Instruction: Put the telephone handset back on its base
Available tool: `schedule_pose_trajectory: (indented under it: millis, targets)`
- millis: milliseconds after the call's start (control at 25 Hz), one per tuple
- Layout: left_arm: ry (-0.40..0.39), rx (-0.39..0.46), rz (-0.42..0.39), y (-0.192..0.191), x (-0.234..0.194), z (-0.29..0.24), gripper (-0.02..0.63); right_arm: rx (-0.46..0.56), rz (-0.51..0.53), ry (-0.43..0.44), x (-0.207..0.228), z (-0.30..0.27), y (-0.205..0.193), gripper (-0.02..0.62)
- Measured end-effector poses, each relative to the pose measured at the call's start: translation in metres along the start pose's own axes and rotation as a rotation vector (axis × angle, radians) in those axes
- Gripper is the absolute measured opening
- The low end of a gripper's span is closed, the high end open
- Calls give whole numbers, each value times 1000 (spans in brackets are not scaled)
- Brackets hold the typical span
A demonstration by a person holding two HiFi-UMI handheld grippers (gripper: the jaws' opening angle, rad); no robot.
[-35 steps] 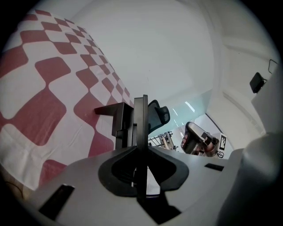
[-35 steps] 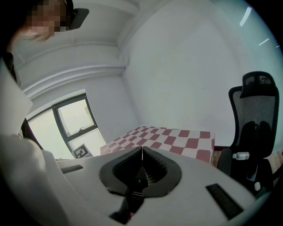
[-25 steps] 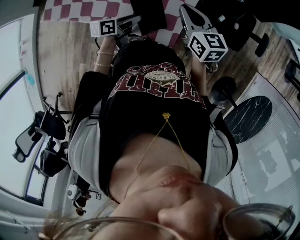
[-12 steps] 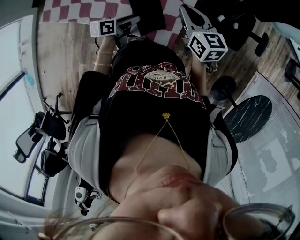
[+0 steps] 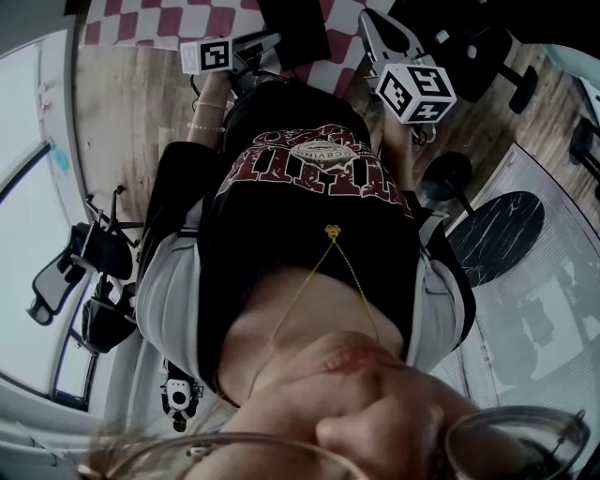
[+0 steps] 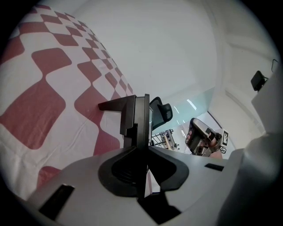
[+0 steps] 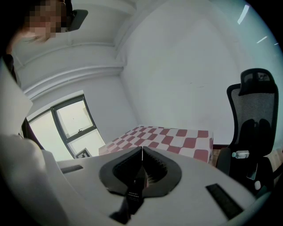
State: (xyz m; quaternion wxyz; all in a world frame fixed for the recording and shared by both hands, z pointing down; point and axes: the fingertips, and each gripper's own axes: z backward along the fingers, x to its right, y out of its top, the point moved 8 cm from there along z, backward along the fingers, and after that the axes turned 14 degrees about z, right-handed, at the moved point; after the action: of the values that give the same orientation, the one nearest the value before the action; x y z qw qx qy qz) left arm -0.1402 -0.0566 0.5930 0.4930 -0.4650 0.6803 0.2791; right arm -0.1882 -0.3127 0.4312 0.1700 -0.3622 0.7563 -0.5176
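Head view mostly filled by person's black T-shirt (image 5: 309, 216). Beyond it, red-and-white checked cloth (image 5: 178, 19) w/ a black block (image 5: 298, 26) on it; can't tell if that's the phone, handset not made out. L gripper (image 6: 145, 119) & R gripper (image 7: 141, 152): jaws pressed together, nothing btwn.

Left claw (image 6: 145, 103), right claw (image 7: 142, 152) — jaws together

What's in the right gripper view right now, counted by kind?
right gripper: 1, jaws together, nothing between them
black mesh office chair: 1
red-and-white checked cloth: 1
window: 1
Total: 4
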Motion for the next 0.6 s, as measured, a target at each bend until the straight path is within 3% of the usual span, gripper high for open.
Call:
schedule_pose_trajectory:
  millis: [600]
  targets:
    - [-18,1,-41,0,1,-3,78,9,-4,23,3,-5,2,21]
